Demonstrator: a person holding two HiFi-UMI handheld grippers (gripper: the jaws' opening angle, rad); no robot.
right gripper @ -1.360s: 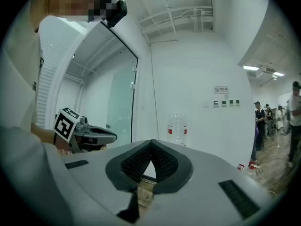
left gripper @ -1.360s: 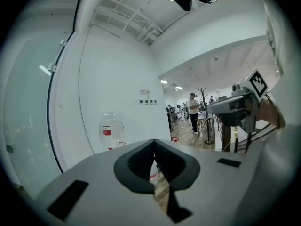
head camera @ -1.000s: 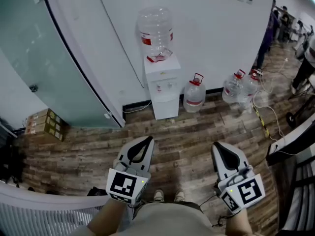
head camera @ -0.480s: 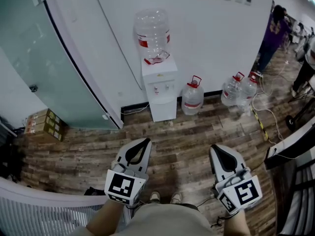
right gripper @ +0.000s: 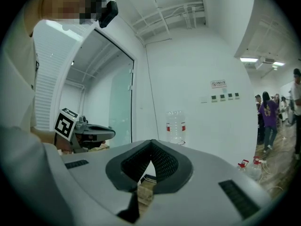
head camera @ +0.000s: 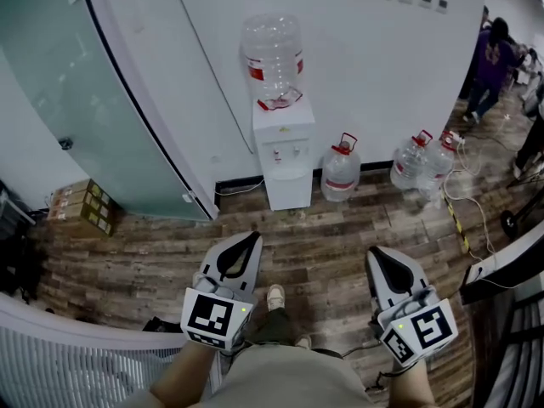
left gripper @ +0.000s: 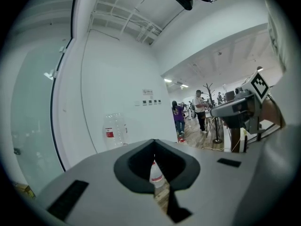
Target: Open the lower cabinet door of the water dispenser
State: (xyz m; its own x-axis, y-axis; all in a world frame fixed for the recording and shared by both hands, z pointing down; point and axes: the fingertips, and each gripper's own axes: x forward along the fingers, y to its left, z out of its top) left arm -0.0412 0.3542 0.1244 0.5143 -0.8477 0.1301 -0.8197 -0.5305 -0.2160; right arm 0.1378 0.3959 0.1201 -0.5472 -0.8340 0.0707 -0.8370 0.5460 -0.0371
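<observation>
Both tools are pinched closed and empty: left gripper point(head camera: 252, 239) and right gripper point(head camera: 377, 253) hover over open floor point(head camera: 327, 243). The dispenser point(head camera: 285, 143) stands ahead against the wall, its door point(head camera: 287, 192) shut, a jug point(head camera: 340, 175) just beside.

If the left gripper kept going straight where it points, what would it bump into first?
Probably the water jug beside the water dispenser; it lines up with the left gripper in its own view, though depth is unclear.

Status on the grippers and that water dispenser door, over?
Left gripper, right gripper: jaws shut, empty. Lower cabinet door closed, not yet reached. Water jug beside it, not blocking.
</observation>
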